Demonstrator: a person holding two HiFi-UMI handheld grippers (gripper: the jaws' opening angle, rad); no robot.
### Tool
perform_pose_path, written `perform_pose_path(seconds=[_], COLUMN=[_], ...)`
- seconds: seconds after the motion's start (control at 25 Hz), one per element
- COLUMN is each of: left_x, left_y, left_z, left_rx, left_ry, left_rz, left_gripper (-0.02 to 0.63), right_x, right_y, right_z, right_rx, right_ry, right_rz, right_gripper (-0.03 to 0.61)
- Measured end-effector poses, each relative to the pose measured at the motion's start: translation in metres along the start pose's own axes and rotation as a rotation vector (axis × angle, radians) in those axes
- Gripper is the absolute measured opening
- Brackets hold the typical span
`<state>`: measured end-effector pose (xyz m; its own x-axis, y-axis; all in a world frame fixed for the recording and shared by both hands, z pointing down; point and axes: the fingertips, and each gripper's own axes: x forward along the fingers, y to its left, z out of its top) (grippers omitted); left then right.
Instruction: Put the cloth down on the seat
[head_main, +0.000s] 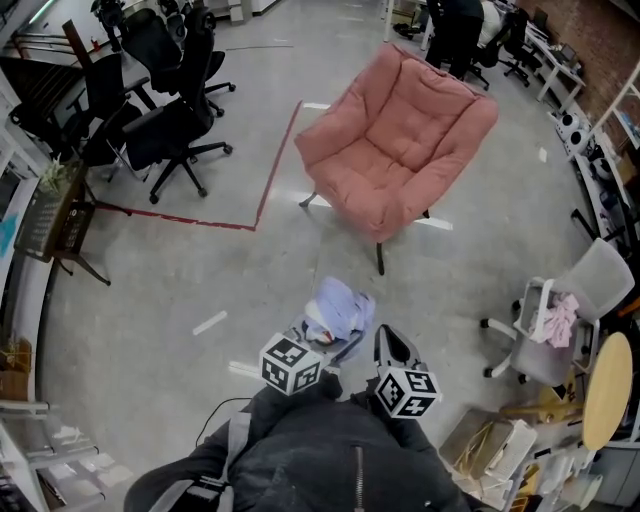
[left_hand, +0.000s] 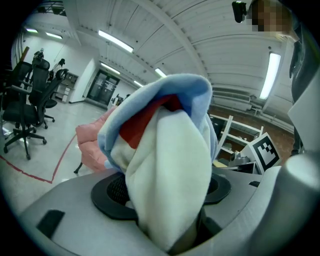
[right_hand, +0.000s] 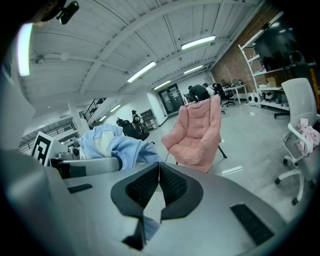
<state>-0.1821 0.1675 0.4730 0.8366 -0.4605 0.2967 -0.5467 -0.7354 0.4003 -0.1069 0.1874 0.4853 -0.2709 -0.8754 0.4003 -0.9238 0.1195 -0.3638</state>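
Short of puffy pink seat (head_main: 395, 145), L claw (left_hand: 167, 197) pinches bunched fleecy cloth (left_hand: 165, 160); R claw (right_hand: 159, 172) pressed together

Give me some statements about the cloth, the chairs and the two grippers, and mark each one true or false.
1. The left gripper is clamped on the cloth. True.
2. The cloth lies on the seat of the pink chair. False: it is in the left gripper, short of the chair, and the seat is bare.
3. The right gripper has its jaws wide apart. False: their tips meet, with nothing between them.
4. A white office chair at the right of the head view carries a pink fabric. True.
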Motion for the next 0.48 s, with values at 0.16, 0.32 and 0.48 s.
perform_pose_path(seconds=[0.16,0.32,0.48], left_x=[0.001,0.003,0.007], left_y=[0.008,0.011,0.015], left_z=[0.008,0.017,0.023], left_rx=[-0.005,-0.015,-0.009], left_ry=[-0.009,-0.023,-0.025], left_rz=[0.01,0.008,0.01], left_gripper=[0.331,0.331,0.331], right_x=[0.009,0.014,0.015], right_y=[-0.008,-0.019,-0.027], right_z=[0.011,0.032,0.053], right_rx=[0.009,-0.004,-0.013], right_ry=[-0.022,-0.06,-0.096], right_rz=[-0.019,-0.039,-0.059], right_gripper=[0.008,0.009,0.008])
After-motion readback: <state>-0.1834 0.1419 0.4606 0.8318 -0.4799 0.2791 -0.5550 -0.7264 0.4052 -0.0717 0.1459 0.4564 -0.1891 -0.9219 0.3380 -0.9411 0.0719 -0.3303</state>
